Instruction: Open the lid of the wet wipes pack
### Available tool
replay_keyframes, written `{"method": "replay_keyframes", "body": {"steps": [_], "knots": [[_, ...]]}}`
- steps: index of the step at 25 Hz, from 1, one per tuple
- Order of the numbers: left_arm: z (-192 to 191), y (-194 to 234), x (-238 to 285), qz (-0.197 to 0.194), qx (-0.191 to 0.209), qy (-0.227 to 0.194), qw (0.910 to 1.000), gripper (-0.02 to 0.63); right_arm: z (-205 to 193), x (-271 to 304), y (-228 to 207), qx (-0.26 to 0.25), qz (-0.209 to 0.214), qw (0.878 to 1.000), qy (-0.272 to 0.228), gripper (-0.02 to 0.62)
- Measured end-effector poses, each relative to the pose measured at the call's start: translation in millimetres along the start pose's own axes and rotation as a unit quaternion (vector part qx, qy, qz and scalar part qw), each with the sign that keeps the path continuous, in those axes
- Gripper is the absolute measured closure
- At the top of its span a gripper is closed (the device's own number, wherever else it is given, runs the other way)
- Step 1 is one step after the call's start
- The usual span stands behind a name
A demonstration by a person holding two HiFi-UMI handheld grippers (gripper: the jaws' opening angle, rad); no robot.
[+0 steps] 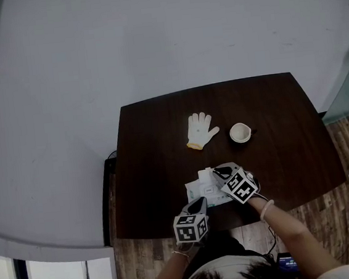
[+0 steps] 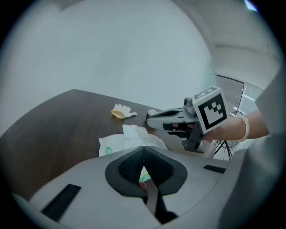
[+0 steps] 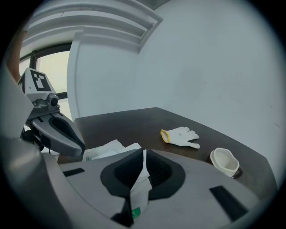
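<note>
The pack (image 1: 207,188) lies on the worktop (image 1: 157,156) right under and between both claws, at the near edge. The left claw (image 2: 144,154) has its jaws together on a thin white and green bit that looks like the pack's near edge, so it seems to pin the pack in place. The rest of the pack spreads out just ahead of its tips. The right claw (image 3: 144,154) is clamped on a thin white flap with a green mark, most likely the lid (image 3: 139,187), which runs from its tips back between the jaws. The body of the pack sits just beyond and to the left of that claw. The opening looks to be under way: the lid is gripped and appears raised off the pack, though no view shows plainly how much of it has come free. What seems left is to draw the flap back, away from the left claw, until the opening is bare. A glove (image 1: 201,130) lies well ahead of both claws, and a cup (image 1: 240,133) stands ahead and to the right of the right claw. Both are well apart from the pack. Nothing stands in the way except the two claws themselves, which work close to each other.
</note>
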State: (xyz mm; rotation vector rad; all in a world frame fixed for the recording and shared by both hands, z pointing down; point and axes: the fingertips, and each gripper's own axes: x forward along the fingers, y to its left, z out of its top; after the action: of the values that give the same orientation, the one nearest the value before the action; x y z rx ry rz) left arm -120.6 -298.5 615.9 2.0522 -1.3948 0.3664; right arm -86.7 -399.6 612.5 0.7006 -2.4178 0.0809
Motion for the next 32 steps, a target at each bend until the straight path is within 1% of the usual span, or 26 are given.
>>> {"method": "replay_keyframes", "body": {"steps": [5, 9, 17, 23, 28, 32], "knots": [[31, -5, -15, 0.018, 0.011, -0.043, 0.9989, 0.592, 5, -24, 3, 0.009, -0.012, 1.0, -0.022, 0.577], [44, -15, -30, 0.03, 0.028, -0.067, 0.9969, 0.592, 6, -45, 13, 0.005, -0.019, 0.999, -0.041, 0.579], [52, -41, -59, 0.05, 0.046, -0.1, 0.9927, 0.592, 14, -93, 28, 0.01, -0.031, 0.997, -0.075, 0.584], [53, -61, -80, 0.062, 0.061, -0.121, 0.9888, 0.592, 19, -126, 41, 0.003, -0.035, 0.994, -0.106, 0.584], [54, -77, -97, 0.071, 0.079, -0.139, 0.9846, 0.592, 23, -152, 51, 0.013, -0.046, 0.99, -0.131, 0.586], [63, -89, -111, 0.071, 0.094, -0.159, 0.9802, 0.592, 25, -168, 53, 0.016, -0.063, 0.988, -0.142, 0.586]]}}
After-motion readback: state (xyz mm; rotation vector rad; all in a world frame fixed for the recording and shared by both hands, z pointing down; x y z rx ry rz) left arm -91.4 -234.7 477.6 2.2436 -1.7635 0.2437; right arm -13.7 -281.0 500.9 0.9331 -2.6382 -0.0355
